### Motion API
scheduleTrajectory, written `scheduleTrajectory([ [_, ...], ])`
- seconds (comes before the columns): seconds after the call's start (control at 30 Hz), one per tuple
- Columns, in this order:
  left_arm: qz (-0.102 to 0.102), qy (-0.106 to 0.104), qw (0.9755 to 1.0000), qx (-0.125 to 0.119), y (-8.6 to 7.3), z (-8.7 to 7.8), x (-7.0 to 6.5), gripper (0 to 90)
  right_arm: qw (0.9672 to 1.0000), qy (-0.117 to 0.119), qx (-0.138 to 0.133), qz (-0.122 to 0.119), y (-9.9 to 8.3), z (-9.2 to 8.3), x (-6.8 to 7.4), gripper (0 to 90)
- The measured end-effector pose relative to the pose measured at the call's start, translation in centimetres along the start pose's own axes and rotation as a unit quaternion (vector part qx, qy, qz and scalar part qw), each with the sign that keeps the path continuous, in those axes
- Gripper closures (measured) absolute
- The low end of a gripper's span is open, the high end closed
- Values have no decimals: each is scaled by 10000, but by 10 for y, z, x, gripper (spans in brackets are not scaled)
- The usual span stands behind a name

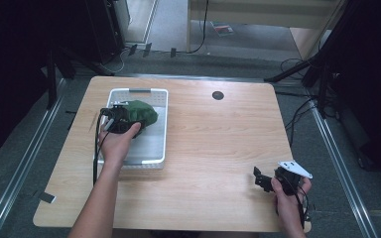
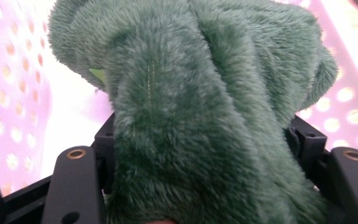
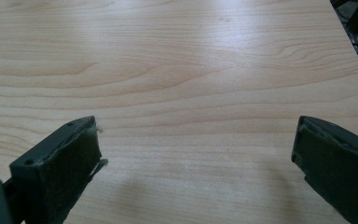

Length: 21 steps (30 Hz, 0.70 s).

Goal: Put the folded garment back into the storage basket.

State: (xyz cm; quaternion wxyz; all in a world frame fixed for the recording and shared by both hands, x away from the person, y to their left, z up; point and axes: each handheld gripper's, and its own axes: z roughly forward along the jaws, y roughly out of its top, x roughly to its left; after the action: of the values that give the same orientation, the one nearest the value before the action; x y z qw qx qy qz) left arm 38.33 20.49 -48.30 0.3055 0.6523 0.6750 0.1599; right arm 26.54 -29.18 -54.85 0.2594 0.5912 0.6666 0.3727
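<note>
Bulging between the left gripper (image 1: 121, 119) jaws, clamped green plush cloth (image 2: 205, 107); right gripper (image 3: 196, 154) jaws apart.

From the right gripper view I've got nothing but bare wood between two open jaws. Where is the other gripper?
Observer: The left gripper is over the white perforated basket at the table's far left.
Operator: Holding anything?
Observer: Yes, a green plush cloth bunched between its jaws.
Operator: And where does my gripper sit?
Observer: The right gripper hovers near the wooden table's near right corner, away from the basket.
</note>
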Motion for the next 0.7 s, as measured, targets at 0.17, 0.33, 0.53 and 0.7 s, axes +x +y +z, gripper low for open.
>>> scheduleTrajectory([
  [0.17, -145, 75, 9997, 190, 1, 3, 2, 237, 10000, 2, -2, 0, 0, 0, 0, 13],
  [0.33, -245, 150, 9994, 175, 2, 0, 3, 110, 10000, 4, -4, 1, 0, 0, 0, 13],
  [0.53, -255, 142, 9995, -70, 2, -10, 2, 87, 10000, -2, -3, -1, 0, 0, 0, 13],
  [0.7, -107, -131, 9992, -372, 0, -20, 0, 489, 10000, -2, -4, 3, 0, 0, 0, 13],
])
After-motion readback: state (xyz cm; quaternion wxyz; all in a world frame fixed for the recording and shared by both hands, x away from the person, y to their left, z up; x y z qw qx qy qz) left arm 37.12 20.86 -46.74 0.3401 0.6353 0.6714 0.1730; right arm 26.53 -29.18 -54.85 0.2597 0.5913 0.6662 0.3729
